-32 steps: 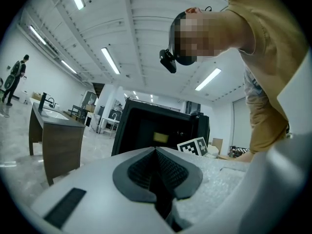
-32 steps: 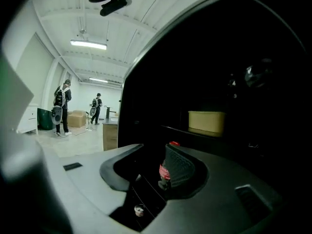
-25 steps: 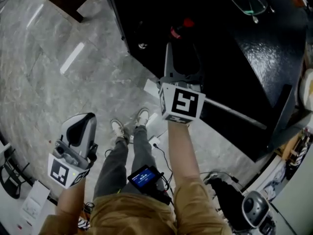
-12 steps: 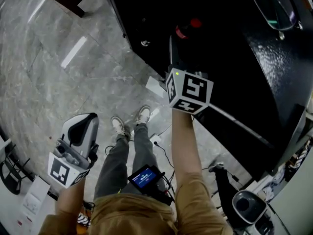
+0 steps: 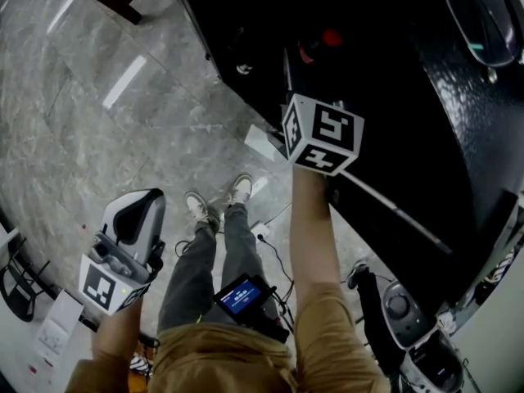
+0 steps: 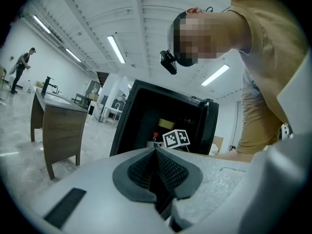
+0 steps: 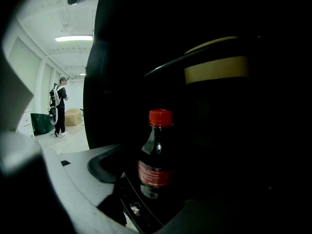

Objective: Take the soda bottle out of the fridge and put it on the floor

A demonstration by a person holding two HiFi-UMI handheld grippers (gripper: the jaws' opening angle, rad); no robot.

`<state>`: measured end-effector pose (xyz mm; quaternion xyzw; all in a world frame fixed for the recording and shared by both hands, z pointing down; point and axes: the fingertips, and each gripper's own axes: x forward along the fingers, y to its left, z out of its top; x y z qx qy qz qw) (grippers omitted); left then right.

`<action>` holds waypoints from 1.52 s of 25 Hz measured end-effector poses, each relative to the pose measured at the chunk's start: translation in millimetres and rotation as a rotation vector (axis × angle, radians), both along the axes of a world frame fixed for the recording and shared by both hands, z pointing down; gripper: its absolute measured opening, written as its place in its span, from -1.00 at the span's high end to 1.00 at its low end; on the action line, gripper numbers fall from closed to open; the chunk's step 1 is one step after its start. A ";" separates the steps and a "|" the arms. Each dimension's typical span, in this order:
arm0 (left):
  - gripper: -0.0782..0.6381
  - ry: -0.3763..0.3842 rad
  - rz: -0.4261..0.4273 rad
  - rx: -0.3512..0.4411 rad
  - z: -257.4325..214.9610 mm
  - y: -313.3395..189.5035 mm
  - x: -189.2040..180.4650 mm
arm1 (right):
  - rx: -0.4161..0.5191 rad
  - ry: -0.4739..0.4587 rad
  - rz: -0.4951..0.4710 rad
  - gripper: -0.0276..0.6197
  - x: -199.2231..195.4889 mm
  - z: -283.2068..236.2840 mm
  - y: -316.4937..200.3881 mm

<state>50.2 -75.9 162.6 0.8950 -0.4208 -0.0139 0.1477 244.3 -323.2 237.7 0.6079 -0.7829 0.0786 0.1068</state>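
Change: the right hand-held gripper [image 5: 300,74] has been carried further into the open fridge [image 5: 385,113], and its jaws have just been opening; they now stand wide apart, clamped on nothing.
Soda bottle: the soda bottle [image 7: 156,162] stands upright inside the fridge, between the parted jaws.
Meaning: the reach is judged nearly done; closing on the bottle is called for before it can be brought to the floor [image 5: 98,137].
Left hand-held gripper [image 6: 157,165]: its jaws are pressed together and empty, and it is held low beside the person's legs.
Right gripper view: the bottle's label and its place between the jaws are shown.
Head view: only the red cap is made out in the dark.
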 end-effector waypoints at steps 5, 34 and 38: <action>0.78 0.039 -0.015 -0.030 4.8 -21.6 -12.1 | -0.006 0.027 0.019 -0.09 -11.2 10.7 -30.3; 0.78 0.040 -0.059 -0.004 26.7 28.9 -45.5 | 0.055 0.096 -0.119 -0.01 -48.4 -21.5 47.7; 0.78 0.068 -0.072 -0.040 53.6 41.3 -68.7 | 0.038 0.109 -0.193 0.00 -73.0 -12.5 94.0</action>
